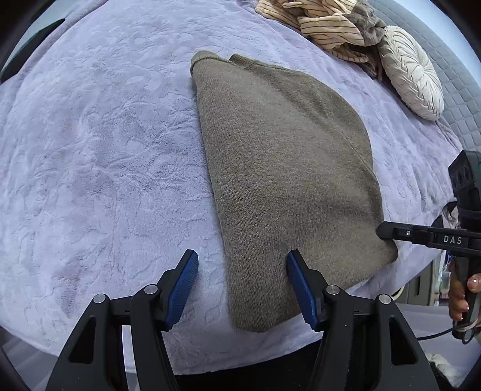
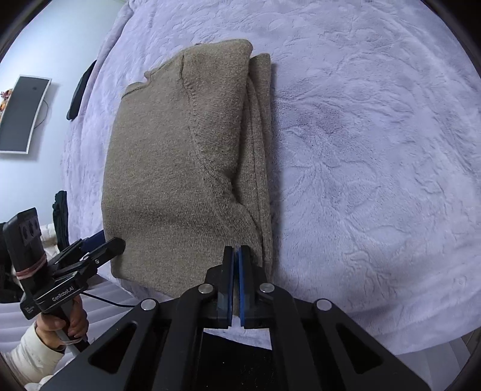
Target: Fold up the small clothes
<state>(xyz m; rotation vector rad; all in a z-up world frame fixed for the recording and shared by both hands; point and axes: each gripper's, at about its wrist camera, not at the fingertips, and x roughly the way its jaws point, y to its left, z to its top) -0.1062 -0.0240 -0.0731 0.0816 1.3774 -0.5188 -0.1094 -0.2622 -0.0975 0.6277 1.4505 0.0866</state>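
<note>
A folded olive-brown knit sweater (image 1: 288, 168) lies flat on the lilac plush blanket (image 1: 105, 150); in the right wrist view the sweater (image 2: 180, 162) shows a folded sleeve along its right side. My left gripper (image 1: 242, 261) is open above the sweater's near edge, one blue pad over the blanket and the other over the knit. My right gripper (image 2: 237, 251) is shut, pads together, with its tips at the sweater's near corner and no fabric visible between them. From the left wrist view, the right gripper (image 1: 380, 233) meets the sweater's right edge.
Striped beige clothes (image 1: 324, 27) and a grey furry item (image 1: 366, 21) are heaped at the far end, beside a round pleated cushion (image 1: 412, 75). A dark object (image 2: 79, 90) lies on the bed's left edge; a curved monitor (image 2: 22, 114) is beyond. Hands hold both grippers' handles.
</note>
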